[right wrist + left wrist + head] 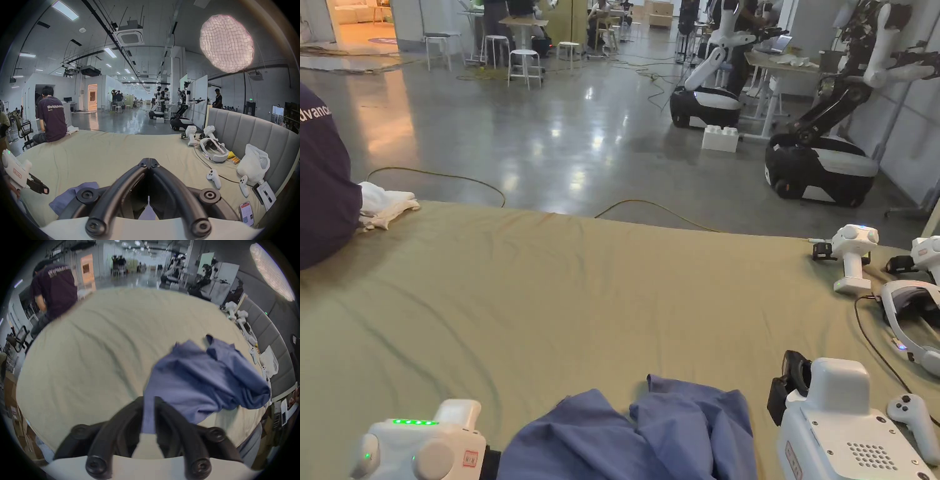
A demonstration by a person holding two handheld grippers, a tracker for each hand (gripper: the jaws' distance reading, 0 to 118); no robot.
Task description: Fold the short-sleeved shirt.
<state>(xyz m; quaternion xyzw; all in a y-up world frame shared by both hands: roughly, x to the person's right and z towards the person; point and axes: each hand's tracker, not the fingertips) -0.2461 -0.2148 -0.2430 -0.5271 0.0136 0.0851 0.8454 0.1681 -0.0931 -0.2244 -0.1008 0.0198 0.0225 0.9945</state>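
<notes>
- Shirt point(203, 379) lies crumpled on the bed's near edge point(550, 300).
- Left claw point(148, 412) pinches a shirt hem, probably; lift it clear.
- Right claw point(149, 160) closed, empty: open it, take the opposite corner.

- The shirt point(650, 431) is soft blue cloth, matt and creased.
- The bed sheet point(562, 294) is olive-green cloth, matt, with long shallow wrinkles.
- The left gripper point(148, 413) has black jaws, smooth with a dull sheen; its body in the head view is glossy white plastic.
- The right gripper point(149, 160) has the same smooth black jaws with ringed pivots.
- The floor point(569, 144) is polished grey, mirror-glossy.
- The headboard point(253, 129) is padded grey upholstery, matt.
- The bag point(254, 164) is thin white plastic, crinkled.
</notes>
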